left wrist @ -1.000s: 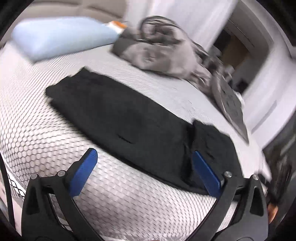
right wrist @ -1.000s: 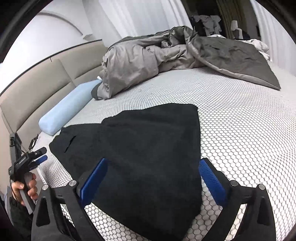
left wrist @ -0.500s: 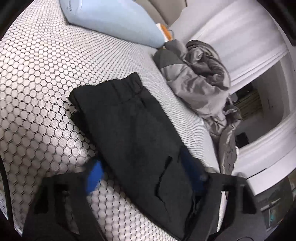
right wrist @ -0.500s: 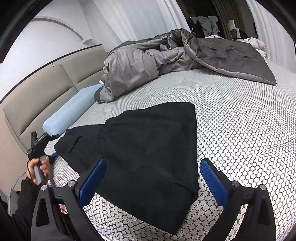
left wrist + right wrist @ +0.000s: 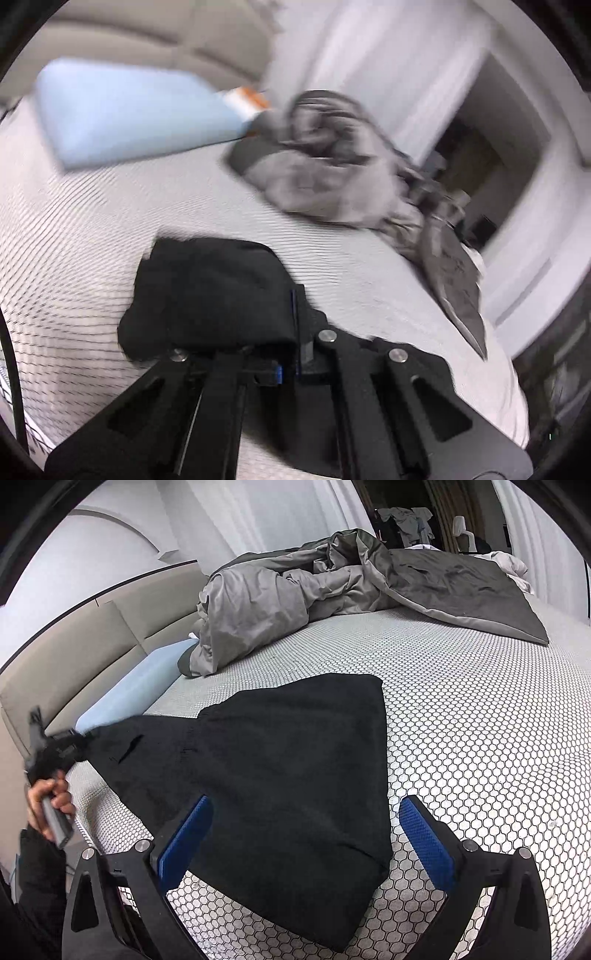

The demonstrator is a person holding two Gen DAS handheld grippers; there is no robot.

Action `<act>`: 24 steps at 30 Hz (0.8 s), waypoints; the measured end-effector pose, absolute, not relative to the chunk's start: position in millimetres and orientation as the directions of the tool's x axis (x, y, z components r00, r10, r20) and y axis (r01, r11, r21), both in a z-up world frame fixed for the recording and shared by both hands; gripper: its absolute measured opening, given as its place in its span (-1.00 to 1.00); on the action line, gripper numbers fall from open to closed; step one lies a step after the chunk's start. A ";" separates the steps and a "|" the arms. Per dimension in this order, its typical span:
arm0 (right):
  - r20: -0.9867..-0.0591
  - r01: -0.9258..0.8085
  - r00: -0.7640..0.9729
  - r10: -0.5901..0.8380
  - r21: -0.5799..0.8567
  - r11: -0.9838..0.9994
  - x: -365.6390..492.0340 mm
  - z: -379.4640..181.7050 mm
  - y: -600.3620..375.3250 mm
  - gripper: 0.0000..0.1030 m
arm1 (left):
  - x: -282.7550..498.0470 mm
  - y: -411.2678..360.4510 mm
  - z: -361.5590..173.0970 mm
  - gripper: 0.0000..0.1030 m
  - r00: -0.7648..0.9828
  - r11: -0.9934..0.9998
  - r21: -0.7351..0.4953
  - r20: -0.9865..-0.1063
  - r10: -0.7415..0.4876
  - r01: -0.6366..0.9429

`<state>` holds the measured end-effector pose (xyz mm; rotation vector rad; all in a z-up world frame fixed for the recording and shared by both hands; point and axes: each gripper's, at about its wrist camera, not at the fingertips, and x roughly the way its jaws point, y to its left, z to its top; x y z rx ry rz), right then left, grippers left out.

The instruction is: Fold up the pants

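Pants (image 5: 288,775) corner now pinched in left claw (image 5: 291,332), previously wide open.

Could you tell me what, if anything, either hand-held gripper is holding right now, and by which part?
The left hand-held gripper is shut on the black pants at their waistband-end corner; the right hand-held gripper is open and holds nothing.
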<state>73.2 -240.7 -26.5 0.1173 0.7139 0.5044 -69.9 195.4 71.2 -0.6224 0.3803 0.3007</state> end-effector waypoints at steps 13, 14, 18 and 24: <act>-0.626 -0.302 0.657 0.419 0.291 0.908 92.9 -36.7 -266.3 0.99 | 12.9 -56.3 95.7 -0.07 0.756 0.905 -0.387 -0.535 -0.377 0.177; -0.633 -0.286 0.658 0.408 0.291 0.913 94.7 -38.2 -269.1 0.99 | 13.7 -58.7 84.5 0.07 0.738 0.893 -0.411 -0.543 -0.400 0.181; -0.656 -0.236 0.648 0.386 0.309 0.921 100.3 -43.8 -278.9 0.99 | 9.6 -58.9 59.4 0.25 0.675 0.852 -0.487 -0.564 -0.476 0.193; -0.656 -0.251 0.648 0.387 0.296 0.922 101.8 -42.6 -273.2 0.99 | -16.1 -69.1 42.2 0.62 0.639 0.877 -0.401 -0.608 -0.471 0.264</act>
